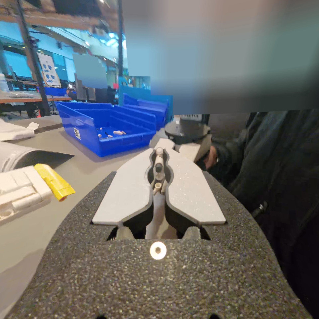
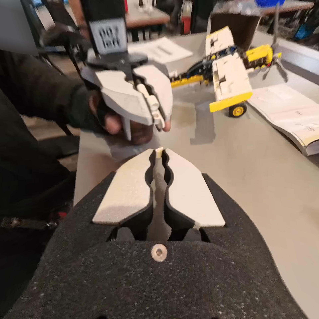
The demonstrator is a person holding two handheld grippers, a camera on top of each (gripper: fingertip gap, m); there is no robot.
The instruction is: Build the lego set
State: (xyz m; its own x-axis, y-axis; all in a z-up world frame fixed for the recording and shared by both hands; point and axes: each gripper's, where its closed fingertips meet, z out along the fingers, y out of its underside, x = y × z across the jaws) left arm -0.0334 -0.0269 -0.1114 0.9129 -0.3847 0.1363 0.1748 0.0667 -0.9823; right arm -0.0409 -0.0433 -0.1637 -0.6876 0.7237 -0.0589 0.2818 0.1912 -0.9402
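The right gripper (image 2: 159,151) is nearly closed, its tips pinching a small cream peg (image 2: 158,152) that pokes out just past them. Just beyond it, above the grey table (image 2: 224,172), hangs the left gripper (image 2: 159,120), held in a gloved hand (image 2: 120,124) and pointing back toward the right one. Its jaws are also almost shut, clamped along a pale beam (image 1: 158,165) with holes in it; one end of the beam (image 2: 158,119) sticks out past the tips, its end hole facing the peg. Peg and beam are near each other but apart, roughly in line.

Farther off to the left gripper's side sits a blue bin (image 1: 110,131) with a few small parts in it. Across the table stands a white and yellow model plane (image 2: 229,77), with open booklets (image 2: 284,110) lying beside it.
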